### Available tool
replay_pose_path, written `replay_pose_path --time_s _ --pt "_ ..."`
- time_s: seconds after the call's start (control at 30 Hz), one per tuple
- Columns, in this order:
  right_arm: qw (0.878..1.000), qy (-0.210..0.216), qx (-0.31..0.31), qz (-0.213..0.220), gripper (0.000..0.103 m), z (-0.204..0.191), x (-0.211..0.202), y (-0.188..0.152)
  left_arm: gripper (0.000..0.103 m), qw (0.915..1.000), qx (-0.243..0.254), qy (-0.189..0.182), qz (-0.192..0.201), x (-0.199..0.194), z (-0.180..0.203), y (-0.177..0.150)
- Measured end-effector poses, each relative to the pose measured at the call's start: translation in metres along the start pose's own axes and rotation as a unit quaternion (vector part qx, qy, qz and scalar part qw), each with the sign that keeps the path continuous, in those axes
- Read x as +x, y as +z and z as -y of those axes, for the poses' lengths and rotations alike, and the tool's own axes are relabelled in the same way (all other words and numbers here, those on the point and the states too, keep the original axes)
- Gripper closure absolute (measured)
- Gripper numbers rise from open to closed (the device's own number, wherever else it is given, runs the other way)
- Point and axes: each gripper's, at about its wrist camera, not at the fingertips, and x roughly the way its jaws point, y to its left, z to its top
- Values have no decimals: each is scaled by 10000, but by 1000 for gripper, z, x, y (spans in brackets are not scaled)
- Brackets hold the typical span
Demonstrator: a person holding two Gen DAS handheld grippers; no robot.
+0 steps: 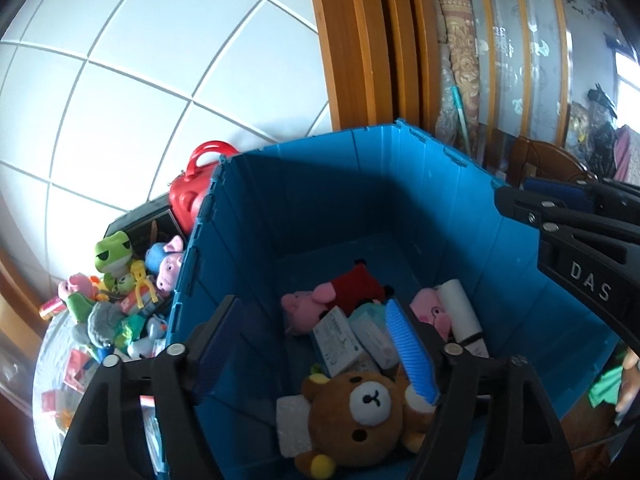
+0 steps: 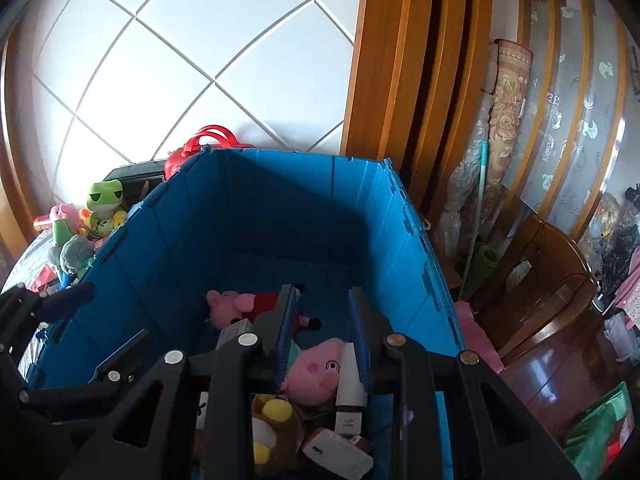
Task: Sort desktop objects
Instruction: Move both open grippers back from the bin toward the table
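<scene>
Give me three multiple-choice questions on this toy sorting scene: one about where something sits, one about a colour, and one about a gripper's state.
1. Where is the green frog plush?
A. Inside the crate
B. Outside the crate, in the toy pile by its left wall
C. On the wooden chair

2. What colour is the crate?
A. Red
B. Green
C. Blue

3. How does the left gripper stand?
A. Jaws wide open, gripping nothing
B. Shut on the brown bear
C. Shut on the frog

Answers:
1. B: the frog sits among the toys beyond the crate's left wall.
2. C: all of its walls and its floor are blue.
3. A: its fingers stand far apart above the crate's contents, and nothing is pinched between them.
</scene>
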Motion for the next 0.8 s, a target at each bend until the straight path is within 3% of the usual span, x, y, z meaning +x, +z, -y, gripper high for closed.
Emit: replay_pose_path --time_s 0.07,0.13,0.2,0.47,0.63,0.8 --pt "9999 -44 74 70 59 2 -6 -4 20 9999 -85 -49 106 -5 -5 -2" --pt "9997 -159 140 148 17 4 -12 -8 20 9997 -160 -25 204 -12 -11 -5" --pt "9991 -274 220 245 7 5 -18 -12 20 9992 -247 35 304 -19 -19 -9" --pt "9980 -255 262 523 5 -28 -57 -29 19 9962 -623 206 575 -56 -69 -27" --pt "9977 -202 290 576 5 -69 -84 -45 19 9952 -571 486 630 -88 -99 -50" --pt "9976 12 253 647 5 -121 -113 -64 19 9938 -784 477 630 -123 -146 -88"
